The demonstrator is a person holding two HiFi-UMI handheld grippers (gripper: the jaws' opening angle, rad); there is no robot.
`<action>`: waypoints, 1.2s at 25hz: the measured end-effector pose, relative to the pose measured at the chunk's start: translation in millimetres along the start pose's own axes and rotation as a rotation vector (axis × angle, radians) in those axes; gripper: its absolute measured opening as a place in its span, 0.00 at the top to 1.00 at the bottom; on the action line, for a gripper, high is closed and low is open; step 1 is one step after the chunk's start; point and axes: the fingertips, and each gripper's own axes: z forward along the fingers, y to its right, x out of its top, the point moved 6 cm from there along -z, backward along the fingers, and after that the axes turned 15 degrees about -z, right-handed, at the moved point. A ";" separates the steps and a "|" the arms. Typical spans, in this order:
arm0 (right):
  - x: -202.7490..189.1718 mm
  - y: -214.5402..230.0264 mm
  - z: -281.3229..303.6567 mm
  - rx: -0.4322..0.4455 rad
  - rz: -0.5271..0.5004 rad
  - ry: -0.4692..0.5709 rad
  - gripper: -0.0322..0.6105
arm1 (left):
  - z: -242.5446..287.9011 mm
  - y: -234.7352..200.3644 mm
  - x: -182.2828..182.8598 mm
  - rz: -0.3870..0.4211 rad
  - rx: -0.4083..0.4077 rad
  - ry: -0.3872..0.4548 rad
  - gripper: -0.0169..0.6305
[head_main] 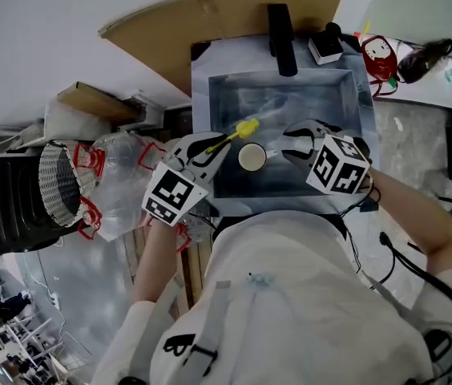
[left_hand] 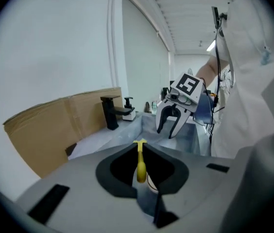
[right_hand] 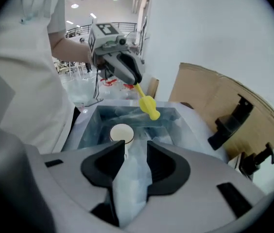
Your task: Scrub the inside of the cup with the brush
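Closest to the head camera was the person's white top (head_main: 290, 311), with both arms stretched forward over a sink (head_main: 222, 127) lined with clear plastic sheet. Each hand carried a tool topped by a cube of square markers. On the left, the claw (left_hand: 141, 152) was clamped on the thin handle of a yellow brush (head_main: 246, 127). The brush's head stuck out past the jaw tips and hung over the middle of the sink, near the cup (head_main: 252, 157) but clear of it. That white cup stood upright on the sink's floor, close to the near edge and about midway along it, its mouth open upward. The right claw (right_hand: 136, 152) had its jaws apart with only the plastic-covered sink showing in the gap. The cup sat just past the tip of one jaw, not gripped. A black tap (head_main: 281, 34) rose at the sink's far edge before a cardboard sheet (head_main: 210, 14). A wire basket (head_main: 56, 184) stood well off to the left.
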 end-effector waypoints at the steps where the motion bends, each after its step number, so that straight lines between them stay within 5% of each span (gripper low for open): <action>1: 4.0 3.7 -8.1 -0.023 0.025 0.022 0.72 | -4.2 -1.7 4.6 -0.004 0.024 0.055 0.92; 8: 55.6 40.6 -87.4 -0.316 0.116 0.290 0.71 | -37.3 0.2 33.7 -0.043 0.197 0.388 0.92; 14: 83.4 39.5 -144.3 -0.568 0.020 0.365 0.81 | -44.1 1.4 59.9 -0.012 0.240 0.538 0.92; 17: 80.7 38.6 -160.9 -0.665 0.060 0.407 0.87 | -42.8 4.5 72.6 0.012 0.229 0.597 0.92; 24: 49.8 54.9 -198.0 -0.743 0.394 0.594 0.92 | -39.2 16.0 94.4 0.017 0.207 0.644 0.92; 30: 26.1 50.1 -206.5 -0.762 0.428 0.565 0.93 | -31.0 26.4 98.4 0.035 0.211 0.656 0.92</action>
